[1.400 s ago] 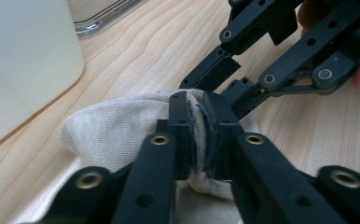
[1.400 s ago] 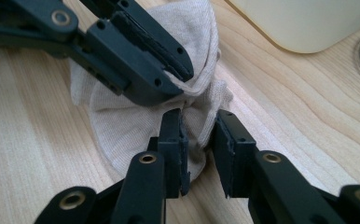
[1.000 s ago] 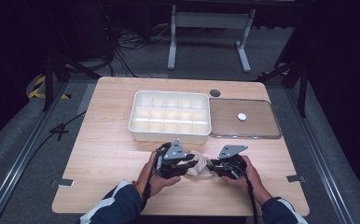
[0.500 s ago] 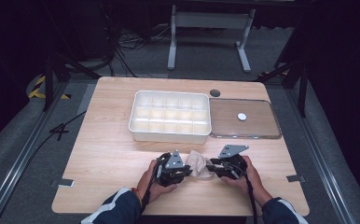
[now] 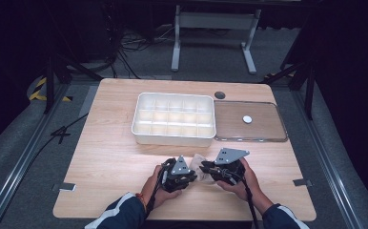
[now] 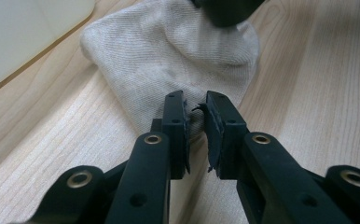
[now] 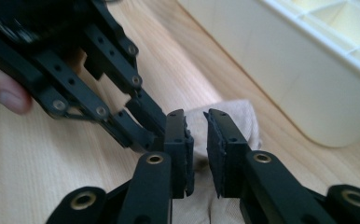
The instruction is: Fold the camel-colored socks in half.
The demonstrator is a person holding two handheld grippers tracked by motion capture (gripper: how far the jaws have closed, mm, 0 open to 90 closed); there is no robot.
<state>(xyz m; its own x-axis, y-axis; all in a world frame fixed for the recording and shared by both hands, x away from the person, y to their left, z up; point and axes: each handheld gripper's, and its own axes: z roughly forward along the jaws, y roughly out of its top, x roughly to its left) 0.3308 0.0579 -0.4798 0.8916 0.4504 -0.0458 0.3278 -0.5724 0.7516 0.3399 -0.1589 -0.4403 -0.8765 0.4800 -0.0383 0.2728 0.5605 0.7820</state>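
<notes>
Table [image 5: 106, 162] carries a white divided tray [image 5: 174, 119]; nearer me lies the beige sock [image 6: 169, 51]. My left gripper [image 6: 196, 123] is pinched nearly closed on its fabric. My right gripper [image 7: 197, 140], jaws just narrowed, has sock between them.

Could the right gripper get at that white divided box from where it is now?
Probably yes. The right gripper sits at the beige sock, and bare table lies between it and the white divided box; it would have to let the sock go first.
</notes>
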